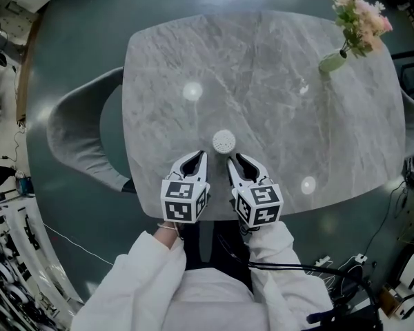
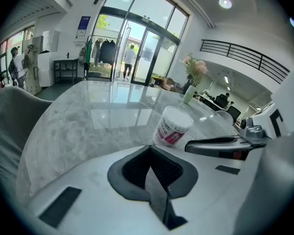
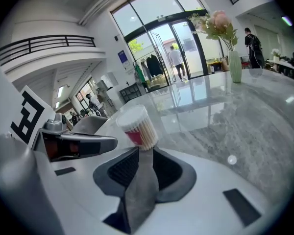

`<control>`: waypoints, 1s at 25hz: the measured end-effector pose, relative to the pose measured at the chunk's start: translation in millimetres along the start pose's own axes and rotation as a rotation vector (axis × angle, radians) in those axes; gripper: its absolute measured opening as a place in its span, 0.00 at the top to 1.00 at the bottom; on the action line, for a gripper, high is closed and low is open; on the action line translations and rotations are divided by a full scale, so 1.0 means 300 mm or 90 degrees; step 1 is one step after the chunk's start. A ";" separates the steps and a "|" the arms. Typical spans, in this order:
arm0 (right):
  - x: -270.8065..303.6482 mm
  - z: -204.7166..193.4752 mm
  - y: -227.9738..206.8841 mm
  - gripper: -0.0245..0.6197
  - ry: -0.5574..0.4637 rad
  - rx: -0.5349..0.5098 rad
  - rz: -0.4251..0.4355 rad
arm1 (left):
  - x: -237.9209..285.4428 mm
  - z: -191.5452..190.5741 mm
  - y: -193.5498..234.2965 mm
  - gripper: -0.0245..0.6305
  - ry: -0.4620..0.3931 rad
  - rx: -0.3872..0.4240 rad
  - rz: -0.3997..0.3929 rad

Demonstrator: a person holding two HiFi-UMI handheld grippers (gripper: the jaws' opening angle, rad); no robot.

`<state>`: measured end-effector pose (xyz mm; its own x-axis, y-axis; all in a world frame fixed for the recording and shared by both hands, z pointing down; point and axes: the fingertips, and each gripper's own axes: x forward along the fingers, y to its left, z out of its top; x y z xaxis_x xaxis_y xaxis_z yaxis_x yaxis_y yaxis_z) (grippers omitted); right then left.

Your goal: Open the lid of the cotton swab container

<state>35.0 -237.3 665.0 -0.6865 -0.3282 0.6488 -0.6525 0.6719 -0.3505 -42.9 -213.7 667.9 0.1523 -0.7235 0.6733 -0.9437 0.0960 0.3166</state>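
My left hand-held gripper (image 1: 201, 155) is closed and empty; my right hand-held gripper (image 1: 233, 159) is narrowly parted and also empty. The container (image 1: 224, 141) stands on the desk (image 1: 276, 74) at 12 o'clock.

The left white marker-cubed gripper (image 1: 201, 156) and the right white marker-cubed gripper (image 1: 233, 159) sit side by side, close together, both tilted downward ahead of the white-sleeved forearms (image 1: 148, 271). The left jaws are pressed together, empty; the right jaws stand slightly apart (a narrow gap, pressing on nothing).

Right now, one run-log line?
phase: approach | cotton swab container: upright on table, lid on, untouched | left gripper: shut, empty | right gripper: open, empty
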 end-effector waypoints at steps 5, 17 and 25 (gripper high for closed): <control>0.014 0.009 0.013 0.72 0.005 -0.017 0.014 | -0.003 -0.003 0.017 0.95 -0.002 -0.008 0.011; 0.041 0.021 0.037 0.57 0.015 -0.067 0.044 | -0.014 -0.001 0.049 0.95 -0.010 -0.024 0.029; 0.058 0.048 0.023 0.52 0.022 -0.127 0.052 | -0.009 0.007 0.054 0.95 -0.015 -0.036 0.040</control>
<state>14.0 -247.9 664.1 -0.7209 -0.2464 0.6478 -0.5162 0.8146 -0.2646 -59.1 -211.6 669.8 0.0853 -0.7308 0.6773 -0.9329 0.1800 0.3118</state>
